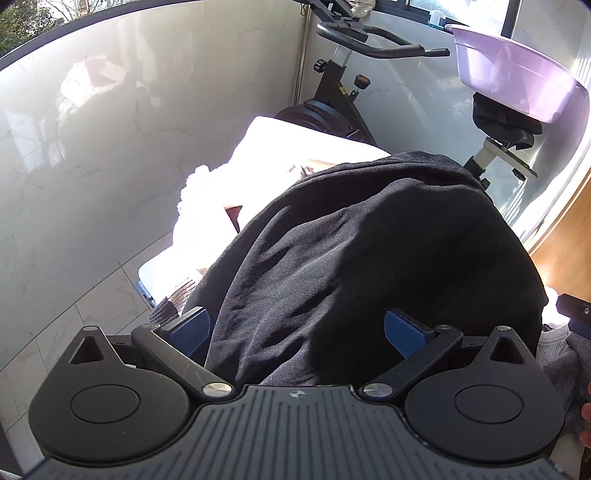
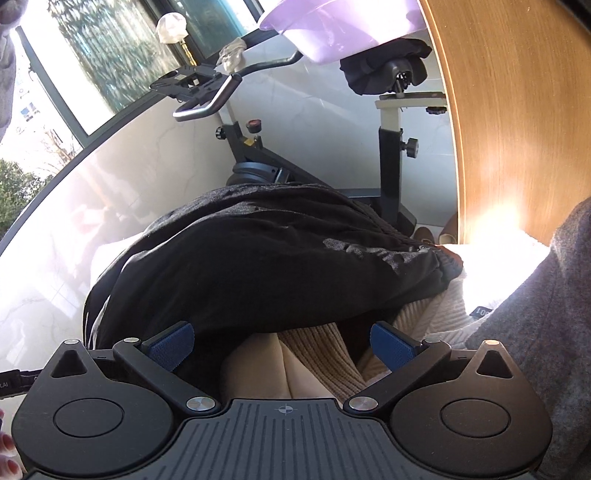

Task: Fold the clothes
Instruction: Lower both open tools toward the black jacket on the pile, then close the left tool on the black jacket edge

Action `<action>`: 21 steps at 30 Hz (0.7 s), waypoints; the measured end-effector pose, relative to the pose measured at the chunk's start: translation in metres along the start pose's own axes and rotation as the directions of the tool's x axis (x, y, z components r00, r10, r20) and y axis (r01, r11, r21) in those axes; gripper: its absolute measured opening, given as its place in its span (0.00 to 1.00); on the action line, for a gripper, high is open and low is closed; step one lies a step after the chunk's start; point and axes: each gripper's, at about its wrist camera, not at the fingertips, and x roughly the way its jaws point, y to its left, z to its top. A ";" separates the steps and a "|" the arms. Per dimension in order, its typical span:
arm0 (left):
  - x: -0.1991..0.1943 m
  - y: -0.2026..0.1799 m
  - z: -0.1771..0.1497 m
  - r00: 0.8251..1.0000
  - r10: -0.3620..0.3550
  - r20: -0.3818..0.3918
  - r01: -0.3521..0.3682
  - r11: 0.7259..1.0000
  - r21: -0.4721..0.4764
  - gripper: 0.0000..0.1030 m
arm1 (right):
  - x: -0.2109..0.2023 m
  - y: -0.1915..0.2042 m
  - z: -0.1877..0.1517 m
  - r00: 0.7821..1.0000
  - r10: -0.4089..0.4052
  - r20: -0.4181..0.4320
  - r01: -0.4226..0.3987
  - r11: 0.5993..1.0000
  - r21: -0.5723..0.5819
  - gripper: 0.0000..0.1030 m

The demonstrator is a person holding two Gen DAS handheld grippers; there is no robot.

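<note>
The black garment is a thin, soft knit with a slight shine, and it lies in a loose heap with many shallow wrinkles. In the left wrist view it covers most of the middle and runs down between the fingers of the left gripper, whose blue pads stand wide apart; the cloth passes between them, but nothing is clamped. A hard shadow falls over its right half.

In the right wrist view the same black garment rests on top of a beige ribbed sweater, and its gathered, ribbed edge lies toward the right. The right gripper also has its fingers spread wide, with the lower edge of the black cloth and the beige knit between them, not pinched. A grey sleeve of the person is at the right.

Behind the clothes stands an exercise bike, with a purple basin on its saddle. The white surface under the clothes is overexposed by sunlight.
</note>
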 end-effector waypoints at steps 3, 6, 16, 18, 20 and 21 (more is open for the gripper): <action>0.014 0.015 0.008 1.000 -0.018 -0.008 0.018 1.000 0.018 1.00 | 0.011 0.010 -0.009 0.999 -0.043 -0.006 0.043 0.999 -0.012 0.99; 0.031 0.023 0.018 1.000 -0.015 -0.021 0.016 0.999 0.052 1.00 | 0.018 0.016 -0.015 0.997 -0.075 -0.001 0.075 0.997 0.023 0.99; 0.103 0.024 0.036 0.985 -0.152 -0.087 0.164 0.974 0.155 1.00 | 0.035 0.040 -0.024 0.981 -0.192 0.032 0.188 0.978 0.085 0.99; 0.109 0.035 0.036 0.974 -0.212 -0.082 0.221 0.967 0.126 1.00 | 0.033 0.044 -0.027 0.974 -0.220 0.052 0.216 0.973 0.084 0.99; 0.115 0.044 0.036 0.962 -0.262 -0.081 0.270 0.957 0.108 1.00 | 0.031 0.052 -0.030 0.963 -0.259 0.076 0.255 0.965 0.060 0.99; 0.116 0.047 0.035 0.956 -0.283 -0.078 0.290 0.951 0.107 1.00 | 0.031 0.056 -0.031 0.957 -0.279 0.085 0.275 0.960 0.051 0.99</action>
